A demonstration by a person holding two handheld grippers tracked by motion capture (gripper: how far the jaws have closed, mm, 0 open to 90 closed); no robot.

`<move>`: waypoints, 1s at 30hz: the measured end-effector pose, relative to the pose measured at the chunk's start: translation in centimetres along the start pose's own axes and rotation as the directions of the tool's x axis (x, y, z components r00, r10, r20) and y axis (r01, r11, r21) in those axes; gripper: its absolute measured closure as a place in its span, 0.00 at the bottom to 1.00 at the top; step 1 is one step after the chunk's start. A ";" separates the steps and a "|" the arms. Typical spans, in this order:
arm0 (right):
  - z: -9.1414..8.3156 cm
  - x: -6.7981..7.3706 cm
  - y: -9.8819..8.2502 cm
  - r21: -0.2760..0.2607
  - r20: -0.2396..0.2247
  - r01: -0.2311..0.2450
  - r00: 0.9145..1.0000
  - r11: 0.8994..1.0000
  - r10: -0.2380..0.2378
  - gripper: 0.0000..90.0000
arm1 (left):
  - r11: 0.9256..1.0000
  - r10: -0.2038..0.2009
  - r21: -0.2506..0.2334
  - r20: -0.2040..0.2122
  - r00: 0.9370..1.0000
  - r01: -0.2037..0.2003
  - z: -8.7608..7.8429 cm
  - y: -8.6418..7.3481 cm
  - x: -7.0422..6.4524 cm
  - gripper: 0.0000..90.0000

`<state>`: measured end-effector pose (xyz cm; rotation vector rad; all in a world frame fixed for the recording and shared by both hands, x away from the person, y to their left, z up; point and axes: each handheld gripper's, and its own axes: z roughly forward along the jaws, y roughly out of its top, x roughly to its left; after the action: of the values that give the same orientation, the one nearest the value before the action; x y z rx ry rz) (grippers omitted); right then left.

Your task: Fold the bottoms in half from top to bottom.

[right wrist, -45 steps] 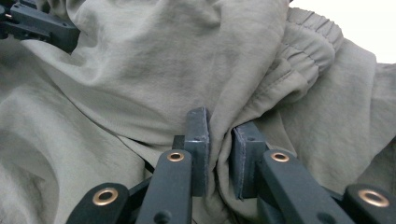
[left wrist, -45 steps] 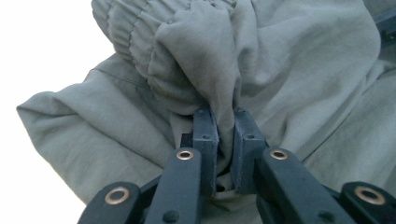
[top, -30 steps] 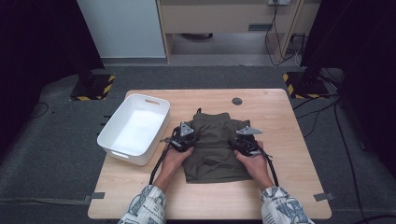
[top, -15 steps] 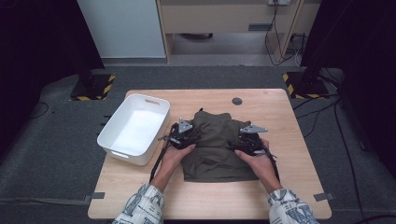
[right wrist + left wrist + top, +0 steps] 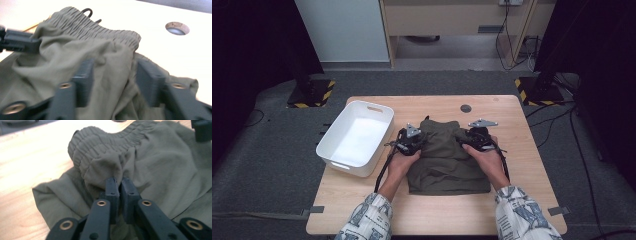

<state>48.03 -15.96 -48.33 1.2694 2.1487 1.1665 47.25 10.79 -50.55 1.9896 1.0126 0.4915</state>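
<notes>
Two grippers work one olive-green cloth garment with an elastic waistband (image 5: 444,152), lying mid-table, right of the white plastic tub (image 5: 354,137). Left gripper (image 5: 119,185) is clamped on a fold at the waistband's left corner. Right gripper (image 5: 112,75) has cloth between its jaws, which have just been closing, not yet pinching; the waistband runs crosswise between both hands
</notes>
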 end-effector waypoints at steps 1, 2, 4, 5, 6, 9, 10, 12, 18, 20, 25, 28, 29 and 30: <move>0.3 0.0 0.2 0.002 0.001 0.000 1.000 1.000 0.000 0.63 | 1.000 -0.004 0.002 0.003 1.000 0.004 0.1 -0.2 0.1 0.97; 0.6 0.0 0.5 0.001 0.006 -0.004 1.000 1.000 0.004 0.65 | 1.000 -0.004 0.005 0.007 1.000 0.004 0.1 -0.3 0.1 0.97; 1.0 0.1 0.8 0.001 0.013 -0.009 1.000 1.000 0.009 0.70 | 1.000 0.008 0.013 0.009 1.000 -0.008 0.2 -0.7 0.1 0.98; 1.2 0.1 0.9 0.003 0.013 -0.013 1.000 1.000 0.013 0.70 | 1.000 0.013 0.013 0.013 1.000 -0.013 0.3 -0.9 0.0 0.98; 1.4 0.1 1.1 0.011 0.011 -0.012 1.000 1.000 0.011 0.69 | 1.000 0.022 0.016 0.013 1.000 -0.023 0.2 -1.0 0.0 0.98; 2.1 0.0 1.2 0.036 0.018 -0.027 0.999 0.999 0.026 0.70 | 0.999 0.029 0.019 0.021 0.999 -0.029 0.2 -1.6 -0.1 0.98; 2.3 0.0 1.1 0.042 0.009 -0.029 1.000 0.999 0.028 0.74 | 0.999 0.028 0.019 0.022 0.999 -0.028 0.2 -1.7 -0.1 0.98; 2.3 0.1 1.0 0.050 -0.008 -0.052 0.999 0.997 0.052 0.86 | 1.000 0.019 0.013 0.026 0.999 -0.019 0.3 -2.0 -0.1 0.98; 1.4 0.9 1.0 0.060 -0.036 -0.032 0.999 0.998 0.034 1.00 | 1.000 0.021 0.018 0.022 1.000 -0.021 0.3 -2.3 -0.2 0.98; 0.8 1.3 0.8 0.051 -0.051 -0.009 0.999 0.999 0.012 1.00 | 1.000 0.021 0.017 0.020 1.000 -0.021 0.3 -2.4 -0.3 0.98; -0.4 2.4 -1.0 0.046 -0.099 0.017 0.995 0.999 -0.013 1.00 | 1.000 0.021 0.013 0.015 1.000 -0.022 0.4 -2.6 -0.5 0.98; -0.5 2.5 -2.5 0.049 -0.113 0.012 0.994 0.999 -0.006 1.00 | 1.000 0.029 0.005 0.009 1.000 -0.029 0.4 -2.8 -0.6 0.98; -0.4 2.5 -3.0 0.057 -0.116 0.012 0.993 0.998 -0.005 1.00 | 0.999 0.035 0.001 0.007 0.999 -0.035 0.4 -2.9 -0.7 0.98; -0.3 2.4 -3.4 0.066 -0.115 0.015 0.993 0.998 -0.008 1.00 | 0.999 0.041 0.001 0.005 0.999 -0.041 0.4 -2.9 -0.7 0.98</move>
<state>44.78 -14.87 -50.75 1.2438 2.2928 1.1992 45.66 10.98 -53.15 2.0153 0.9704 0.5081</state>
